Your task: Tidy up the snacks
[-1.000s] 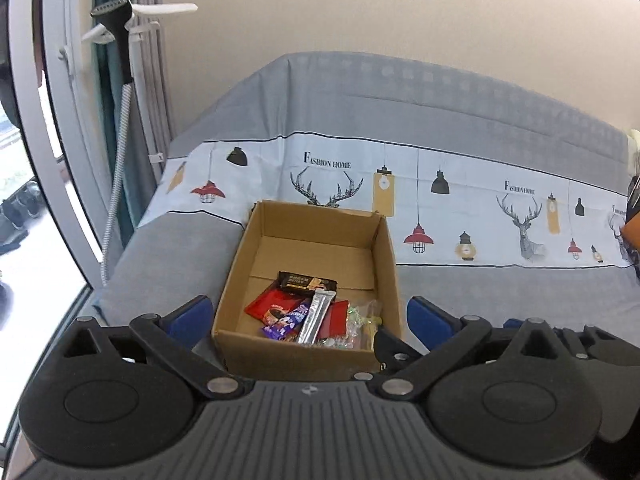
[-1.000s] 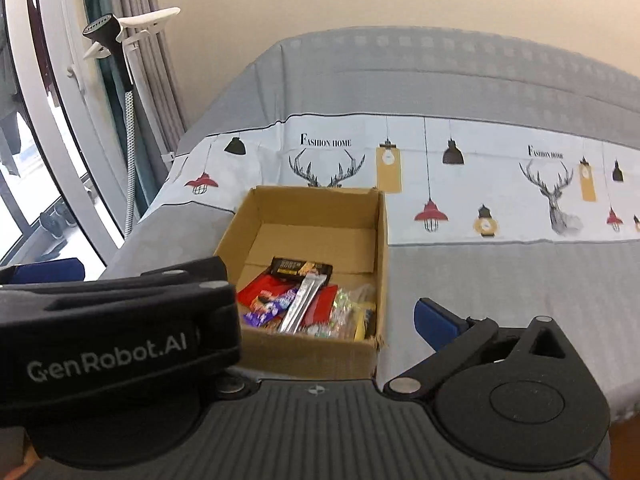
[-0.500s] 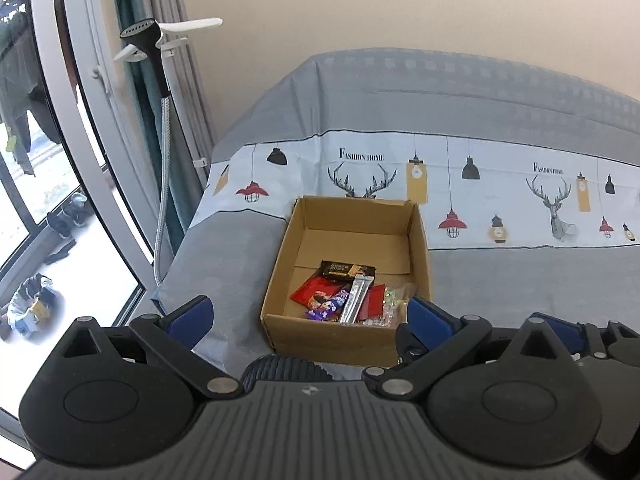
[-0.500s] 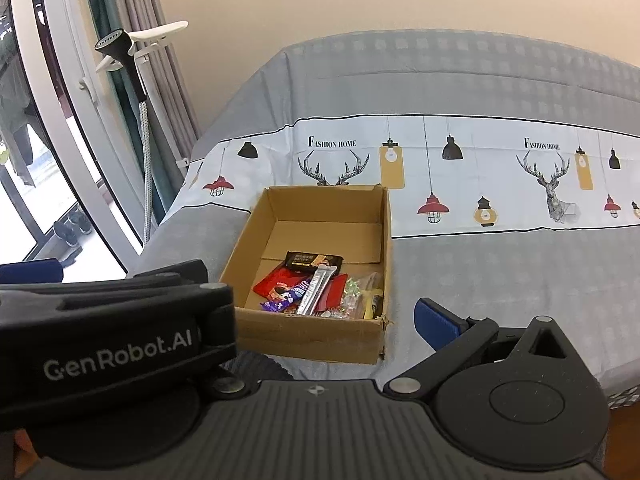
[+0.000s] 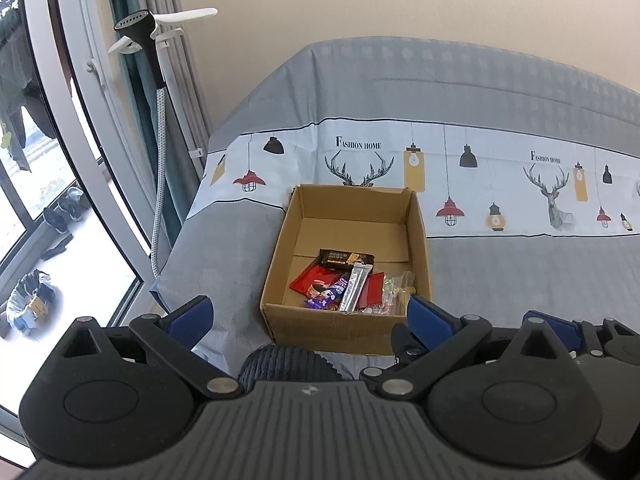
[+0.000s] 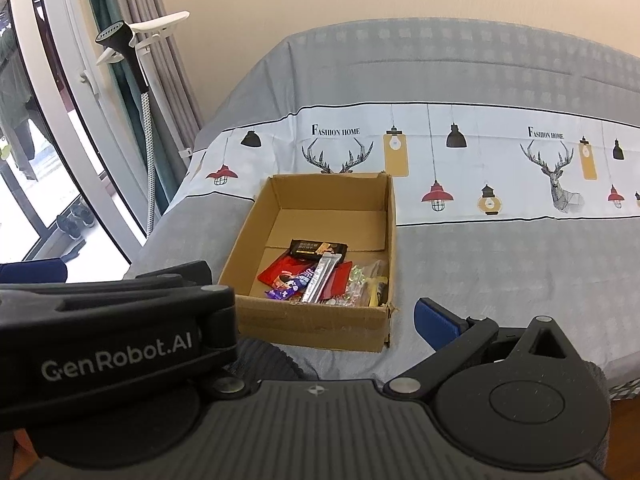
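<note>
cardboard box (image 5: 347,322): 1 | black snack bar (image 5: 345,258): 1 | red packets (image 5: 316,281): 2 | silver stick sachet (image 5: 354,286): 1 | purple wrapper (image 5: 328,295): 1 | clear-wrapped candies (image 5: 394,292): uncountable | garment steamer (image 5: 138,26): 1

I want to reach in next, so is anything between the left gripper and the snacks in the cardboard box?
Only the cardboard box's near wall. The left gripper, open and empty, sits low in front of it, and the snacks lie just behind that wall. The box is open on top, with nothing above them.

Open-topped box (image 5: 348,322), far half bare
</note>
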